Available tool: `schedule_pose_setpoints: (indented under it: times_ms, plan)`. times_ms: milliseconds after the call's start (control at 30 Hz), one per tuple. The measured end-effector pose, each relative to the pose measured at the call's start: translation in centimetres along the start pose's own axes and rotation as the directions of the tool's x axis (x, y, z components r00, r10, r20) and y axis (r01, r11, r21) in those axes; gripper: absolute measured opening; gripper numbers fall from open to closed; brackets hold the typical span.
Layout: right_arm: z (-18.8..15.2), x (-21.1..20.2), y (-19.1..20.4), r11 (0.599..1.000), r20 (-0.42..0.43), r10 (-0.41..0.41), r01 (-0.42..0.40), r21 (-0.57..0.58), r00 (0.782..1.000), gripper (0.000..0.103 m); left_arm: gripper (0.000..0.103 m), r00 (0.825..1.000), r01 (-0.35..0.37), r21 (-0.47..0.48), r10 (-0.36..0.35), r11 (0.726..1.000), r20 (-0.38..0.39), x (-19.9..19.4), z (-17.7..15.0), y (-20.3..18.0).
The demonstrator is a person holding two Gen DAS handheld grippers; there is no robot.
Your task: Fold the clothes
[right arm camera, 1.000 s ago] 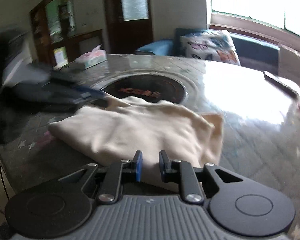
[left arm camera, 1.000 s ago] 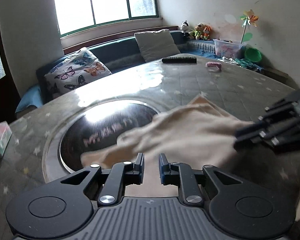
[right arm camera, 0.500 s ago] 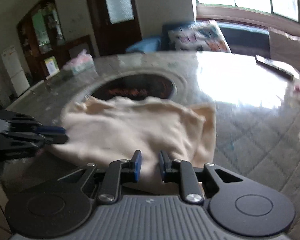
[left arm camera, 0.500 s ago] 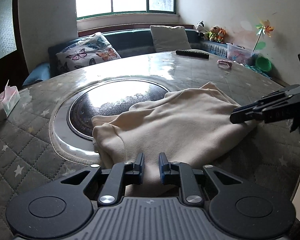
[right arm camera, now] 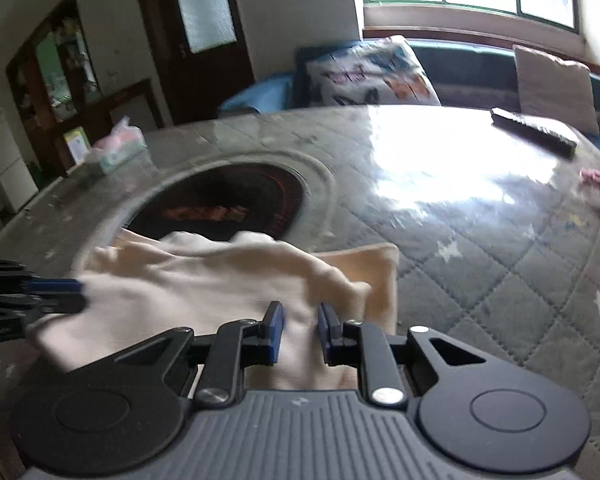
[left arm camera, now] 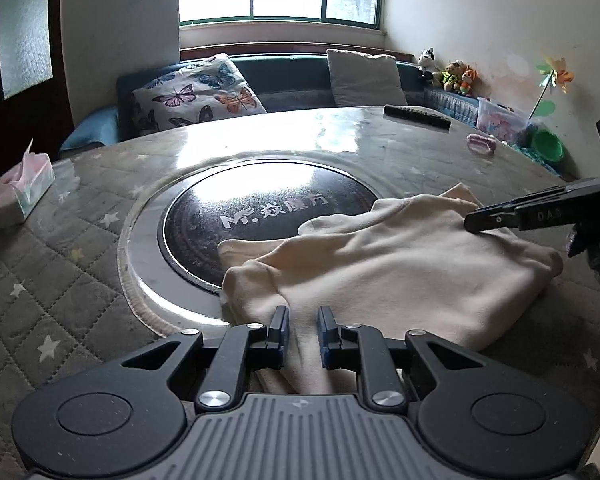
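A cream garment point(left arm camera: 388, 268) lies folded on the round quilted table, partly over the black glass disc point(left arm camera: 260, 216). My left gripper point(left arm camera: 302, 332) sits over its near edge, jaws a small gap apart with cloth showing between them. My right gripper point(right arm camera: 300, 332) sits over the garment's other end point(right arm camera: 204, 280), jaws likewise narrowly apart over cloth. In the left wrist view the right gripper's tips point(left arm camera: 484, 220) rest on the garment's far right side. In the right wrist view the left gripper point(right arm camera: 56, 296) shows at the garment's left edge.
A tissue box point(left arm camera: 20, 192) stands at the table's left. A black remote point(left arm camera: 416, 116) and a pink band point(left arm camera: 480, 144) lie at the far right. A sofa with a butterfly cushion point(left arm camera: 196, 96) runs behind the table.
Both grippers have drawn back and lifted a little from the garment, so more of the table and disc shows. The garment lies flatter and more spread.
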State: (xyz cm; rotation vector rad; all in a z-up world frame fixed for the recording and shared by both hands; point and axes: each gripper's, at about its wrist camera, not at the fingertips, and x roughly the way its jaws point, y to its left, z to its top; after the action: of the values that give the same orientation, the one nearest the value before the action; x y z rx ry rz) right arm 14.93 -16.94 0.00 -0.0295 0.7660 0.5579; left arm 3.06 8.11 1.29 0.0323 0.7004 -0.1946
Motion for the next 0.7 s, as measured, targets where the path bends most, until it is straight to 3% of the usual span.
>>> schedule_pose_setpoints:
  times_ms: [200,400,600,700]
  plan:
    - [1.3,0.0,1.0,1.000,0.040,0.024,-0.024,-0.012,0.999,0.018,0.018,1.000,-0.017,-0.038,0.017,0.999,0.000,1.0,1.0,0.8]
    - [2.0,3.1,0.9,1.000,-0.003,0.003,-0.003,0.005,1.000,0.017,0.020,1.000,-0.019,-0.095,0.018,0.995,-0.014,1.8,1.5,1.9]
    - [2.3,1.4,2.3,0.999,0.033,-0.004,0.006,-0.050,0.999,0.019,0.047,0.999,-0.039,-0.137,0.041,0.990,0.011,1.4,2.0,2.5]
    - [2.1,0.5,3.5,0.997,0.039,0.025,-0.022,-0.074,0.999,0.020,0.050,0.998,-0.048,-0.153,0.052,0.987,0.022,1.0,2.2,2.8]
